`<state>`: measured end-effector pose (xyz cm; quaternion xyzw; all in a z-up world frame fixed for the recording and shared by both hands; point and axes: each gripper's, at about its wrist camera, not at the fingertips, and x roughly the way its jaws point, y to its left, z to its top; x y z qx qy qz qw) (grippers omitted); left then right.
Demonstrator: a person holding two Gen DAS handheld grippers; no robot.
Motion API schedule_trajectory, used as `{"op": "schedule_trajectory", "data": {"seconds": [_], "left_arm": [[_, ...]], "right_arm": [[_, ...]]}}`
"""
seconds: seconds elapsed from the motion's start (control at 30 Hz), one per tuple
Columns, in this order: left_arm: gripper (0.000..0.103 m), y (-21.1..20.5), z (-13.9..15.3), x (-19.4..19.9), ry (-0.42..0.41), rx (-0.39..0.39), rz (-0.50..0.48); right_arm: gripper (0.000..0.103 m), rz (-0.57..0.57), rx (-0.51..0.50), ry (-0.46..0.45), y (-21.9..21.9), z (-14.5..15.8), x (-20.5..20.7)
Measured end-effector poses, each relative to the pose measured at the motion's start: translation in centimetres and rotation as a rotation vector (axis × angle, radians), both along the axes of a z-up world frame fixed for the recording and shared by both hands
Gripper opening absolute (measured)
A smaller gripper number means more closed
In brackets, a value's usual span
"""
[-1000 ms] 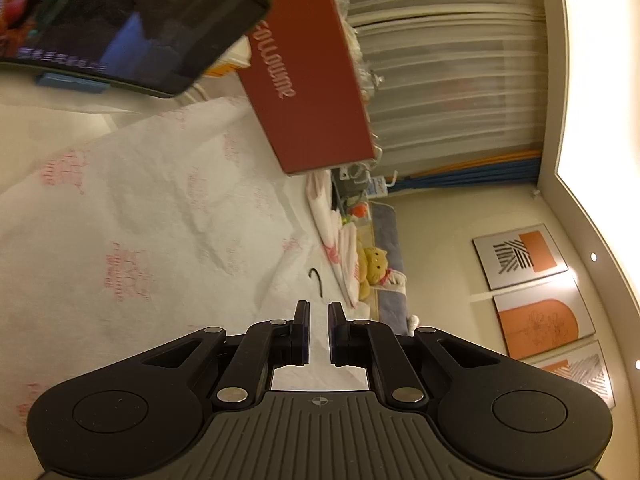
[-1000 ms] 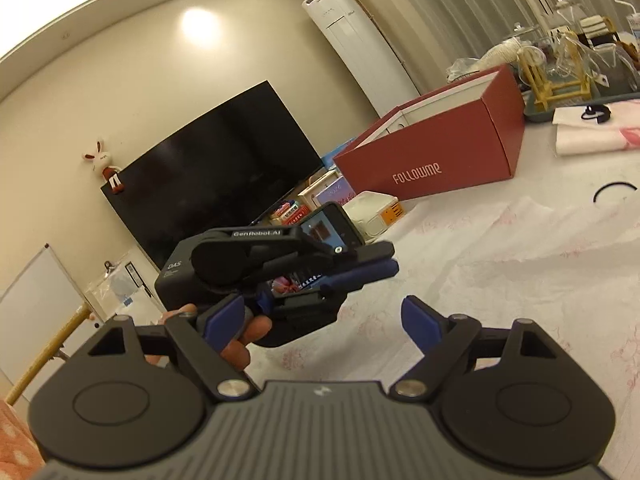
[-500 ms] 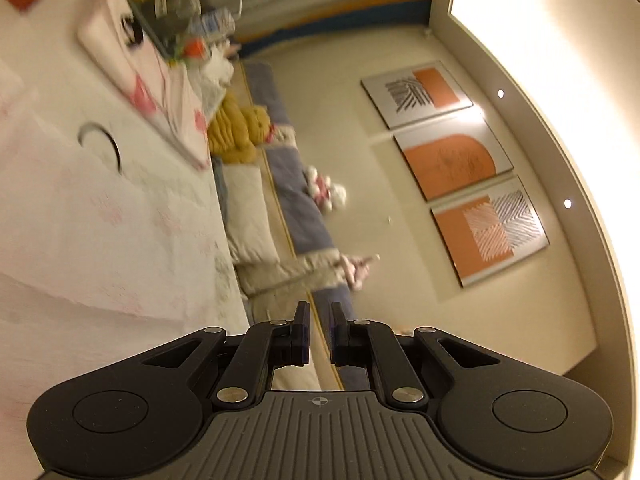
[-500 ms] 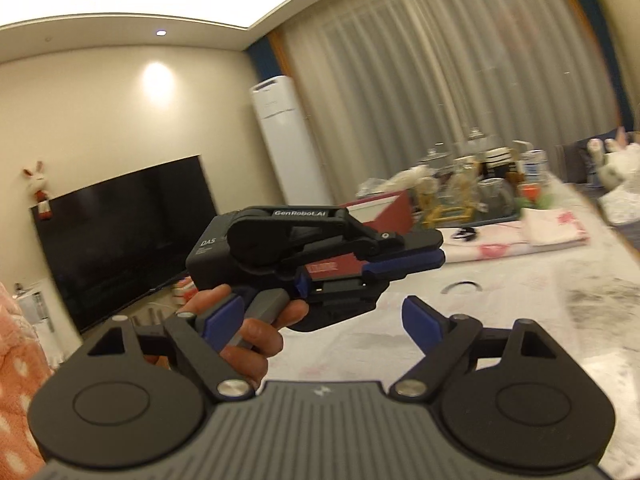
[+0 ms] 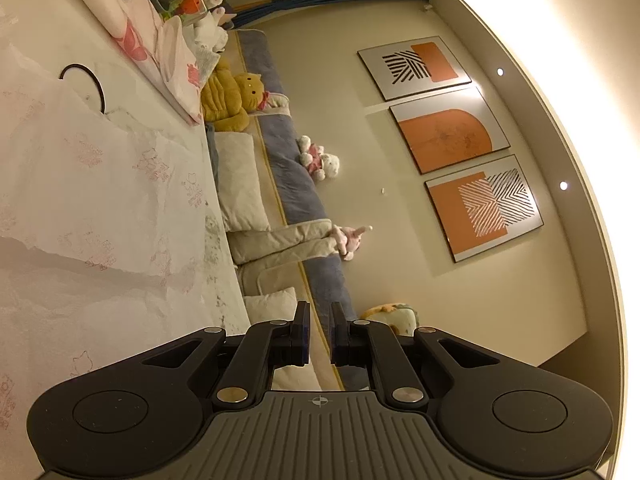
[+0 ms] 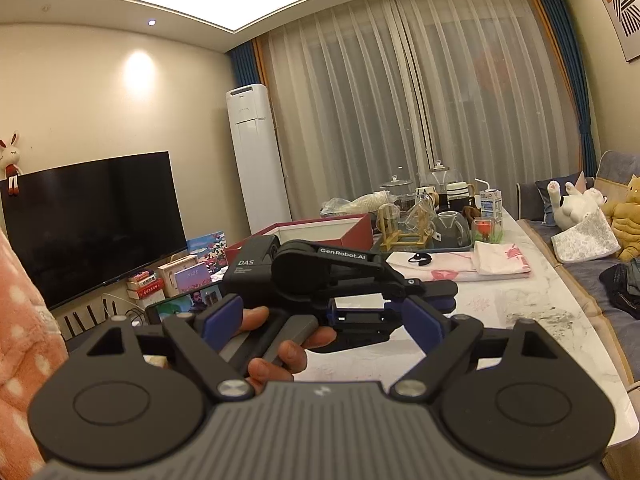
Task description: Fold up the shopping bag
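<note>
Shopping bag (image 5: 92, 184) lies flat on the tabletop (image 5: 218, 264), filling the left of the left wrist view, long axis toward upper left. Left claw (image 5: 319, 338) together, empty, aimed past the edge at the sofa. Right claw (image 6: 322, 322) apart, empty, above it; left looks nearer.

worktop (image 6: 560, 312): white marbled | shopping bag (image 5: 100, 184) spread flat | red box (image 6: 320, 232) | tray (image 6: 424, 245) of glassware | folded pink cloths (image 6: 480, 266) | black ring (image 5: 86, 84)
</note>
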<state>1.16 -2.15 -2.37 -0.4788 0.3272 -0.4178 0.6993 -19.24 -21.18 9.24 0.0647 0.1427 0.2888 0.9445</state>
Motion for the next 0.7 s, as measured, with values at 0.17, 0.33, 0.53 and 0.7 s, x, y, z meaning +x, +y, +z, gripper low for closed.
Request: {"op": "schedule_trajectory", "data": {"seconds": [0.17,0.33,0.53,0.7], "left_arm": [[0.007,2.1,-0.1,-1.1,-0.005,-0.013,0.047],[0.007,4.5,-0.3,-2.3,-0.006,-0.004,0.106],[0.007,6.8,0.5,-4.0,-0.017,0.017,0.181],[0.007,8.7,2.5,-6.3,-0.062,0.072,0.256]], "right_arm": [[0.089,0.050,-0.015,-0.010,1.2,0.2,0.2],[0.089,0.107,-0.008,0.001,2.3,-0.3,0.7],[0.089,0.168,0.042,0.018,2.3,-0.6,1.7],[0.090,0.221,0.123,0.040,1.8,-1.3,2.8]]}}
